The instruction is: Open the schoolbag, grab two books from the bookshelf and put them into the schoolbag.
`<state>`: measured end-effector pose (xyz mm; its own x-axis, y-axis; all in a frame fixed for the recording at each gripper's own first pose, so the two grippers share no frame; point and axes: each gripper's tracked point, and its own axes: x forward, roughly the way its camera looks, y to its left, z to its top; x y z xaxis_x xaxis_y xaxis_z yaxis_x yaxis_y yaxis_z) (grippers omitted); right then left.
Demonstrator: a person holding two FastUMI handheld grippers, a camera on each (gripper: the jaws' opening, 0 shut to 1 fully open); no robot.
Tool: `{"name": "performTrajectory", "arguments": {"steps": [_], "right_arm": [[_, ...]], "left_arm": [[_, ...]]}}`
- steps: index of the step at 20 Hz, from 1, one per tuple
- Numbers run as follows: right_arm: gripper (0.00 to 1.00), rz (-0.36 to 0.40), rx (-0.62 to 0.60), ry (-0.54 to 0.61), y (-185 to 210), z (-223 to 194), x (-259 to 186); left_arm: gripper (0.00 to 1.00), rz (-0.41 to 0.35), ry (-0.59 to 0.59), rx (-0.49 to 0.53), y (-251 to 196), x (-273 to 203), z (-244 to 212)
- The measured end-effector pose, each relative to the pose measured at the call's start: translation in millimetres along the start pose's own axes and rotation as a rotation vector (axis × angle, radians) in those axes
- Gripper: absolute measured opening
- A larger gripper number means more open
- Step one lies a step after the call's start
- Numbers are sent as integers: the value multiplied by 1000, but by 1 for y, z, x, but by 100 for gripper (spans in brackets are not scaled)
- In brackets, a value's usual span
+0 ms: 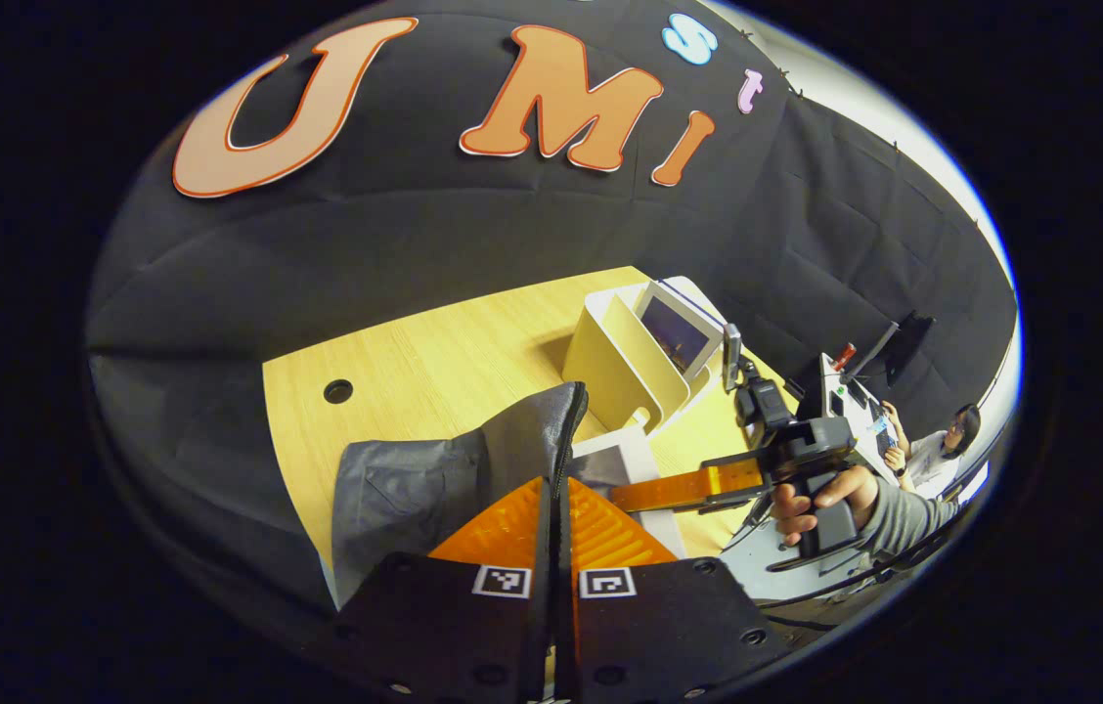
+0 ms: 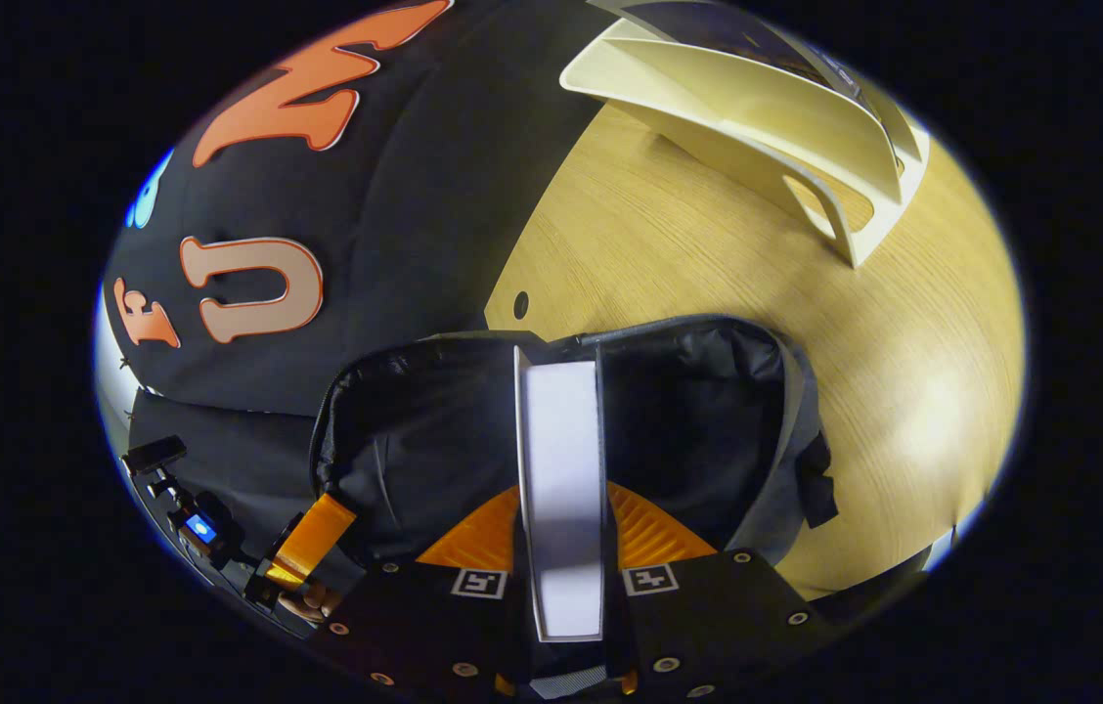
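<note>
Pinching the bag's (image 1: 434, 479) edge by its zipper, the left gripper (image 1: 556, 523) has its two fingers closed on that thin rim, with the grey fabric rising between them in the left gripper view. One bag lies on the table (image 1: 434, 367), near the front edge. Beyond it stands one cream bookshelf (image 1: 625, 362) with slanted dividers, and one book (image 1: 679, 332) with a dark cover leans in its far slot. A pale flat thing, likely the second book, shows just right of the bag's rim, though it is mostly hidden. Farther right the right gripper (image 1: 639, 494) reaches in toward the bag, held by a hand (image 1: 820, 499) in a grey sleeve. One round hole (image 1: 338, 391) sits in the tabletop at the left. A seated person (image 1: 943, 445) is at a desk in the far background. In the right gripper view, the right gripper (image 2: 561, 548) clamps one book (image 2: 561, 469) edge-on, both fingers pressing on its covers, white page edges facing the camera. The book hangs over the open mouth of the bag (image 2: 708, 411), whose dark inside is visible on both sides of it. The bookshelf (image 2: 767, 117) stands at the top, well apart from the bag, on the table (image 2: 688, 264). The left gripper (image 2: 312, 543) holds the bag's rim at lower left.
</note>
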<state>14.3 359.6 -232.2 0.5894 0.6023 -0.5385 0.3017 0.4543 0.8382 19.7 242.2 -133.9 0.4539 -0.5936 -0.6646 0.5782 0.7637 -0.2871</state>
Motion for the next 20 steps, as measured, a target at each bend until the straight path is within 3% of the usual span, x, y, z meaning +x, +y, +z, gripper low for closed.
{"name": "performTrajectory", "arguments": {"steps": [9,16,17,19,20], "right_arm": [[29,16,7,-3,-5,-19,47],[30,33,67,4,3,-27,77],[23,17,69,23,1,-31,77],[27,-80,43,69,-17,-38,73],[48,-99,21,92,-21,-41,66]], "left_arm": [[1,-22,28,-37,-5,2,-13],[1,13,37,-25,-7,5,-16],[1,16,41,-34,-6,6,-17],[1,31,48,-34,-5,10,-19],[1,34,53,-35,-7,12,-21]]}}
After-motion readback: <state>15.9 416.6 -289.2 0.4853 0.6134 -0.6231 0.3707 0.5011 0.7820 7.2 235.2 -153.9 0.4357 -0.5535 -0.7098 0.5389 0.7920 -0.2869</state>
